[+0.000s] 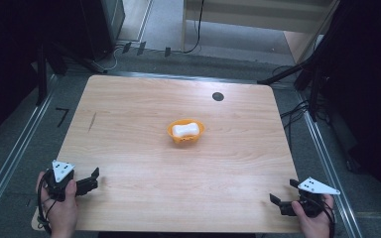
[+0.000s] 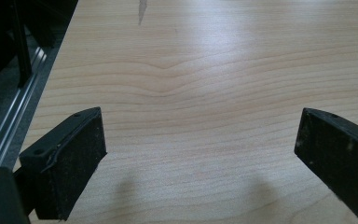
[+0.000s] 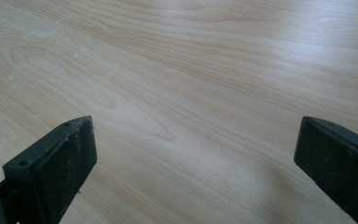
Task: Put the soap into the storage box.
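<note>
We hold the left gripper (image 1: 90, 181) low over the near left corner of the pale wooden tabletop (image 1: 129, 129), its black fingers (image 2: 70, 158) spread wide with bare wood between them. Our right gripper (image 1: 283, 195) sits at the near right corner, its fingers (image 3: 56, 163) likewise wide apart and empty. Well away from both, near the middle of the tabletop, stands a small orange plastic bowl (image 1: 174, 135) with a white bone-shaped object (image 1: 185, 129) lying inside it.

Bright overhead light glares off the table (image 1: 129, 148); dim surroundings, soft focus throughout.
</note>
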`<state>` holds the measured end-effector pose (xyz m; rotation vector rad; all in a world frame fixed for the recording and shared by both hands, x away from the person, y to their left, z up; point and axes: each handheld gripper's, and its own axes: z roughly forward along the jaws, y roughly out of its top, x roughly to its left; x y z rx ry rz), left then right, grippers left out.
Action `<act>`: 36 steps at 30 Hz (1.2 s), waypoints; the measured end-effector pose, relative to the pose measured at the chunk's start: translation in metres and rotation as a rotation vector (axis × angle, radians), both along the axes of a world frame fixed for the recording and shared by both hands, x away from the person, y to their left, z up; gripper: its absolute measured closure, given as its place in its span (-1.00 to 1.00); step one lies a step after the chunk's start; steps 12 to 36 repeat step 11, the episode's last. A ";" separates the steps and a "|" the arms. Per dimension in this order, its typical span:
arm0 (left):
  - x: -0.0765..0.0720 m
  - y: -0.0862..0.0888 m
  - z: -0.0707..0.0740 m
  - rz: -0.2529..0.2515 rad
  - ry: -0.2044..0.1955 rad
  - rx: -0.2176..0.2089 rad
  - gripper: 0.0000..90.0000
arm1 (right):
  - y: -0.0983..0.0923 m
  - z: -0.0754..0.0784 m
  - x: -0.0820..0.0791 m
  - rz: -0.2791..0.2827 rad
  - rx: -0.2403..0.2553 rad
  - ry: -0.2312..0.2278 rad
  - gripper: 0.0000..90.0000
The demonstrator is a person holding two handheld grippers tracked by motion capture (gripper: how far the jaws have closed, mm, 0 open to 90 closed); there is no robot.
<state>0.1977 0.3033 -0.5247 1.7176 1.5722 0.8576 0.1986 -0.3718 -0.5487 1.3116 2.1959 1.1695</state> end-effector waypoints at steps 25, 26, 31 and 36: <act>0.001 0.000 0.000 -0.003 0.003 0.009 -0.95 | -0.009 -0.004 -0.009 -0.044 0.037 -0.035 -1.00; 0.001 0.000 0.000 -0.003 0.003 0.009 -0.95 | -0.009 -0.004 -0.009 -0.044 0.037 -0.035 -1.00; 0.001 0.000 0.000 -0.003 0.003 0.009 -0.95 | -0.009 -0.004 -0.009 -0.044 0.037 -0.035 -1.00; 0.001 0.000 0.000 -0.003 0.003 0.009 -0.95 | -0.009 -0.004 -0.009 -0.044 0.037 -0.035 -1.00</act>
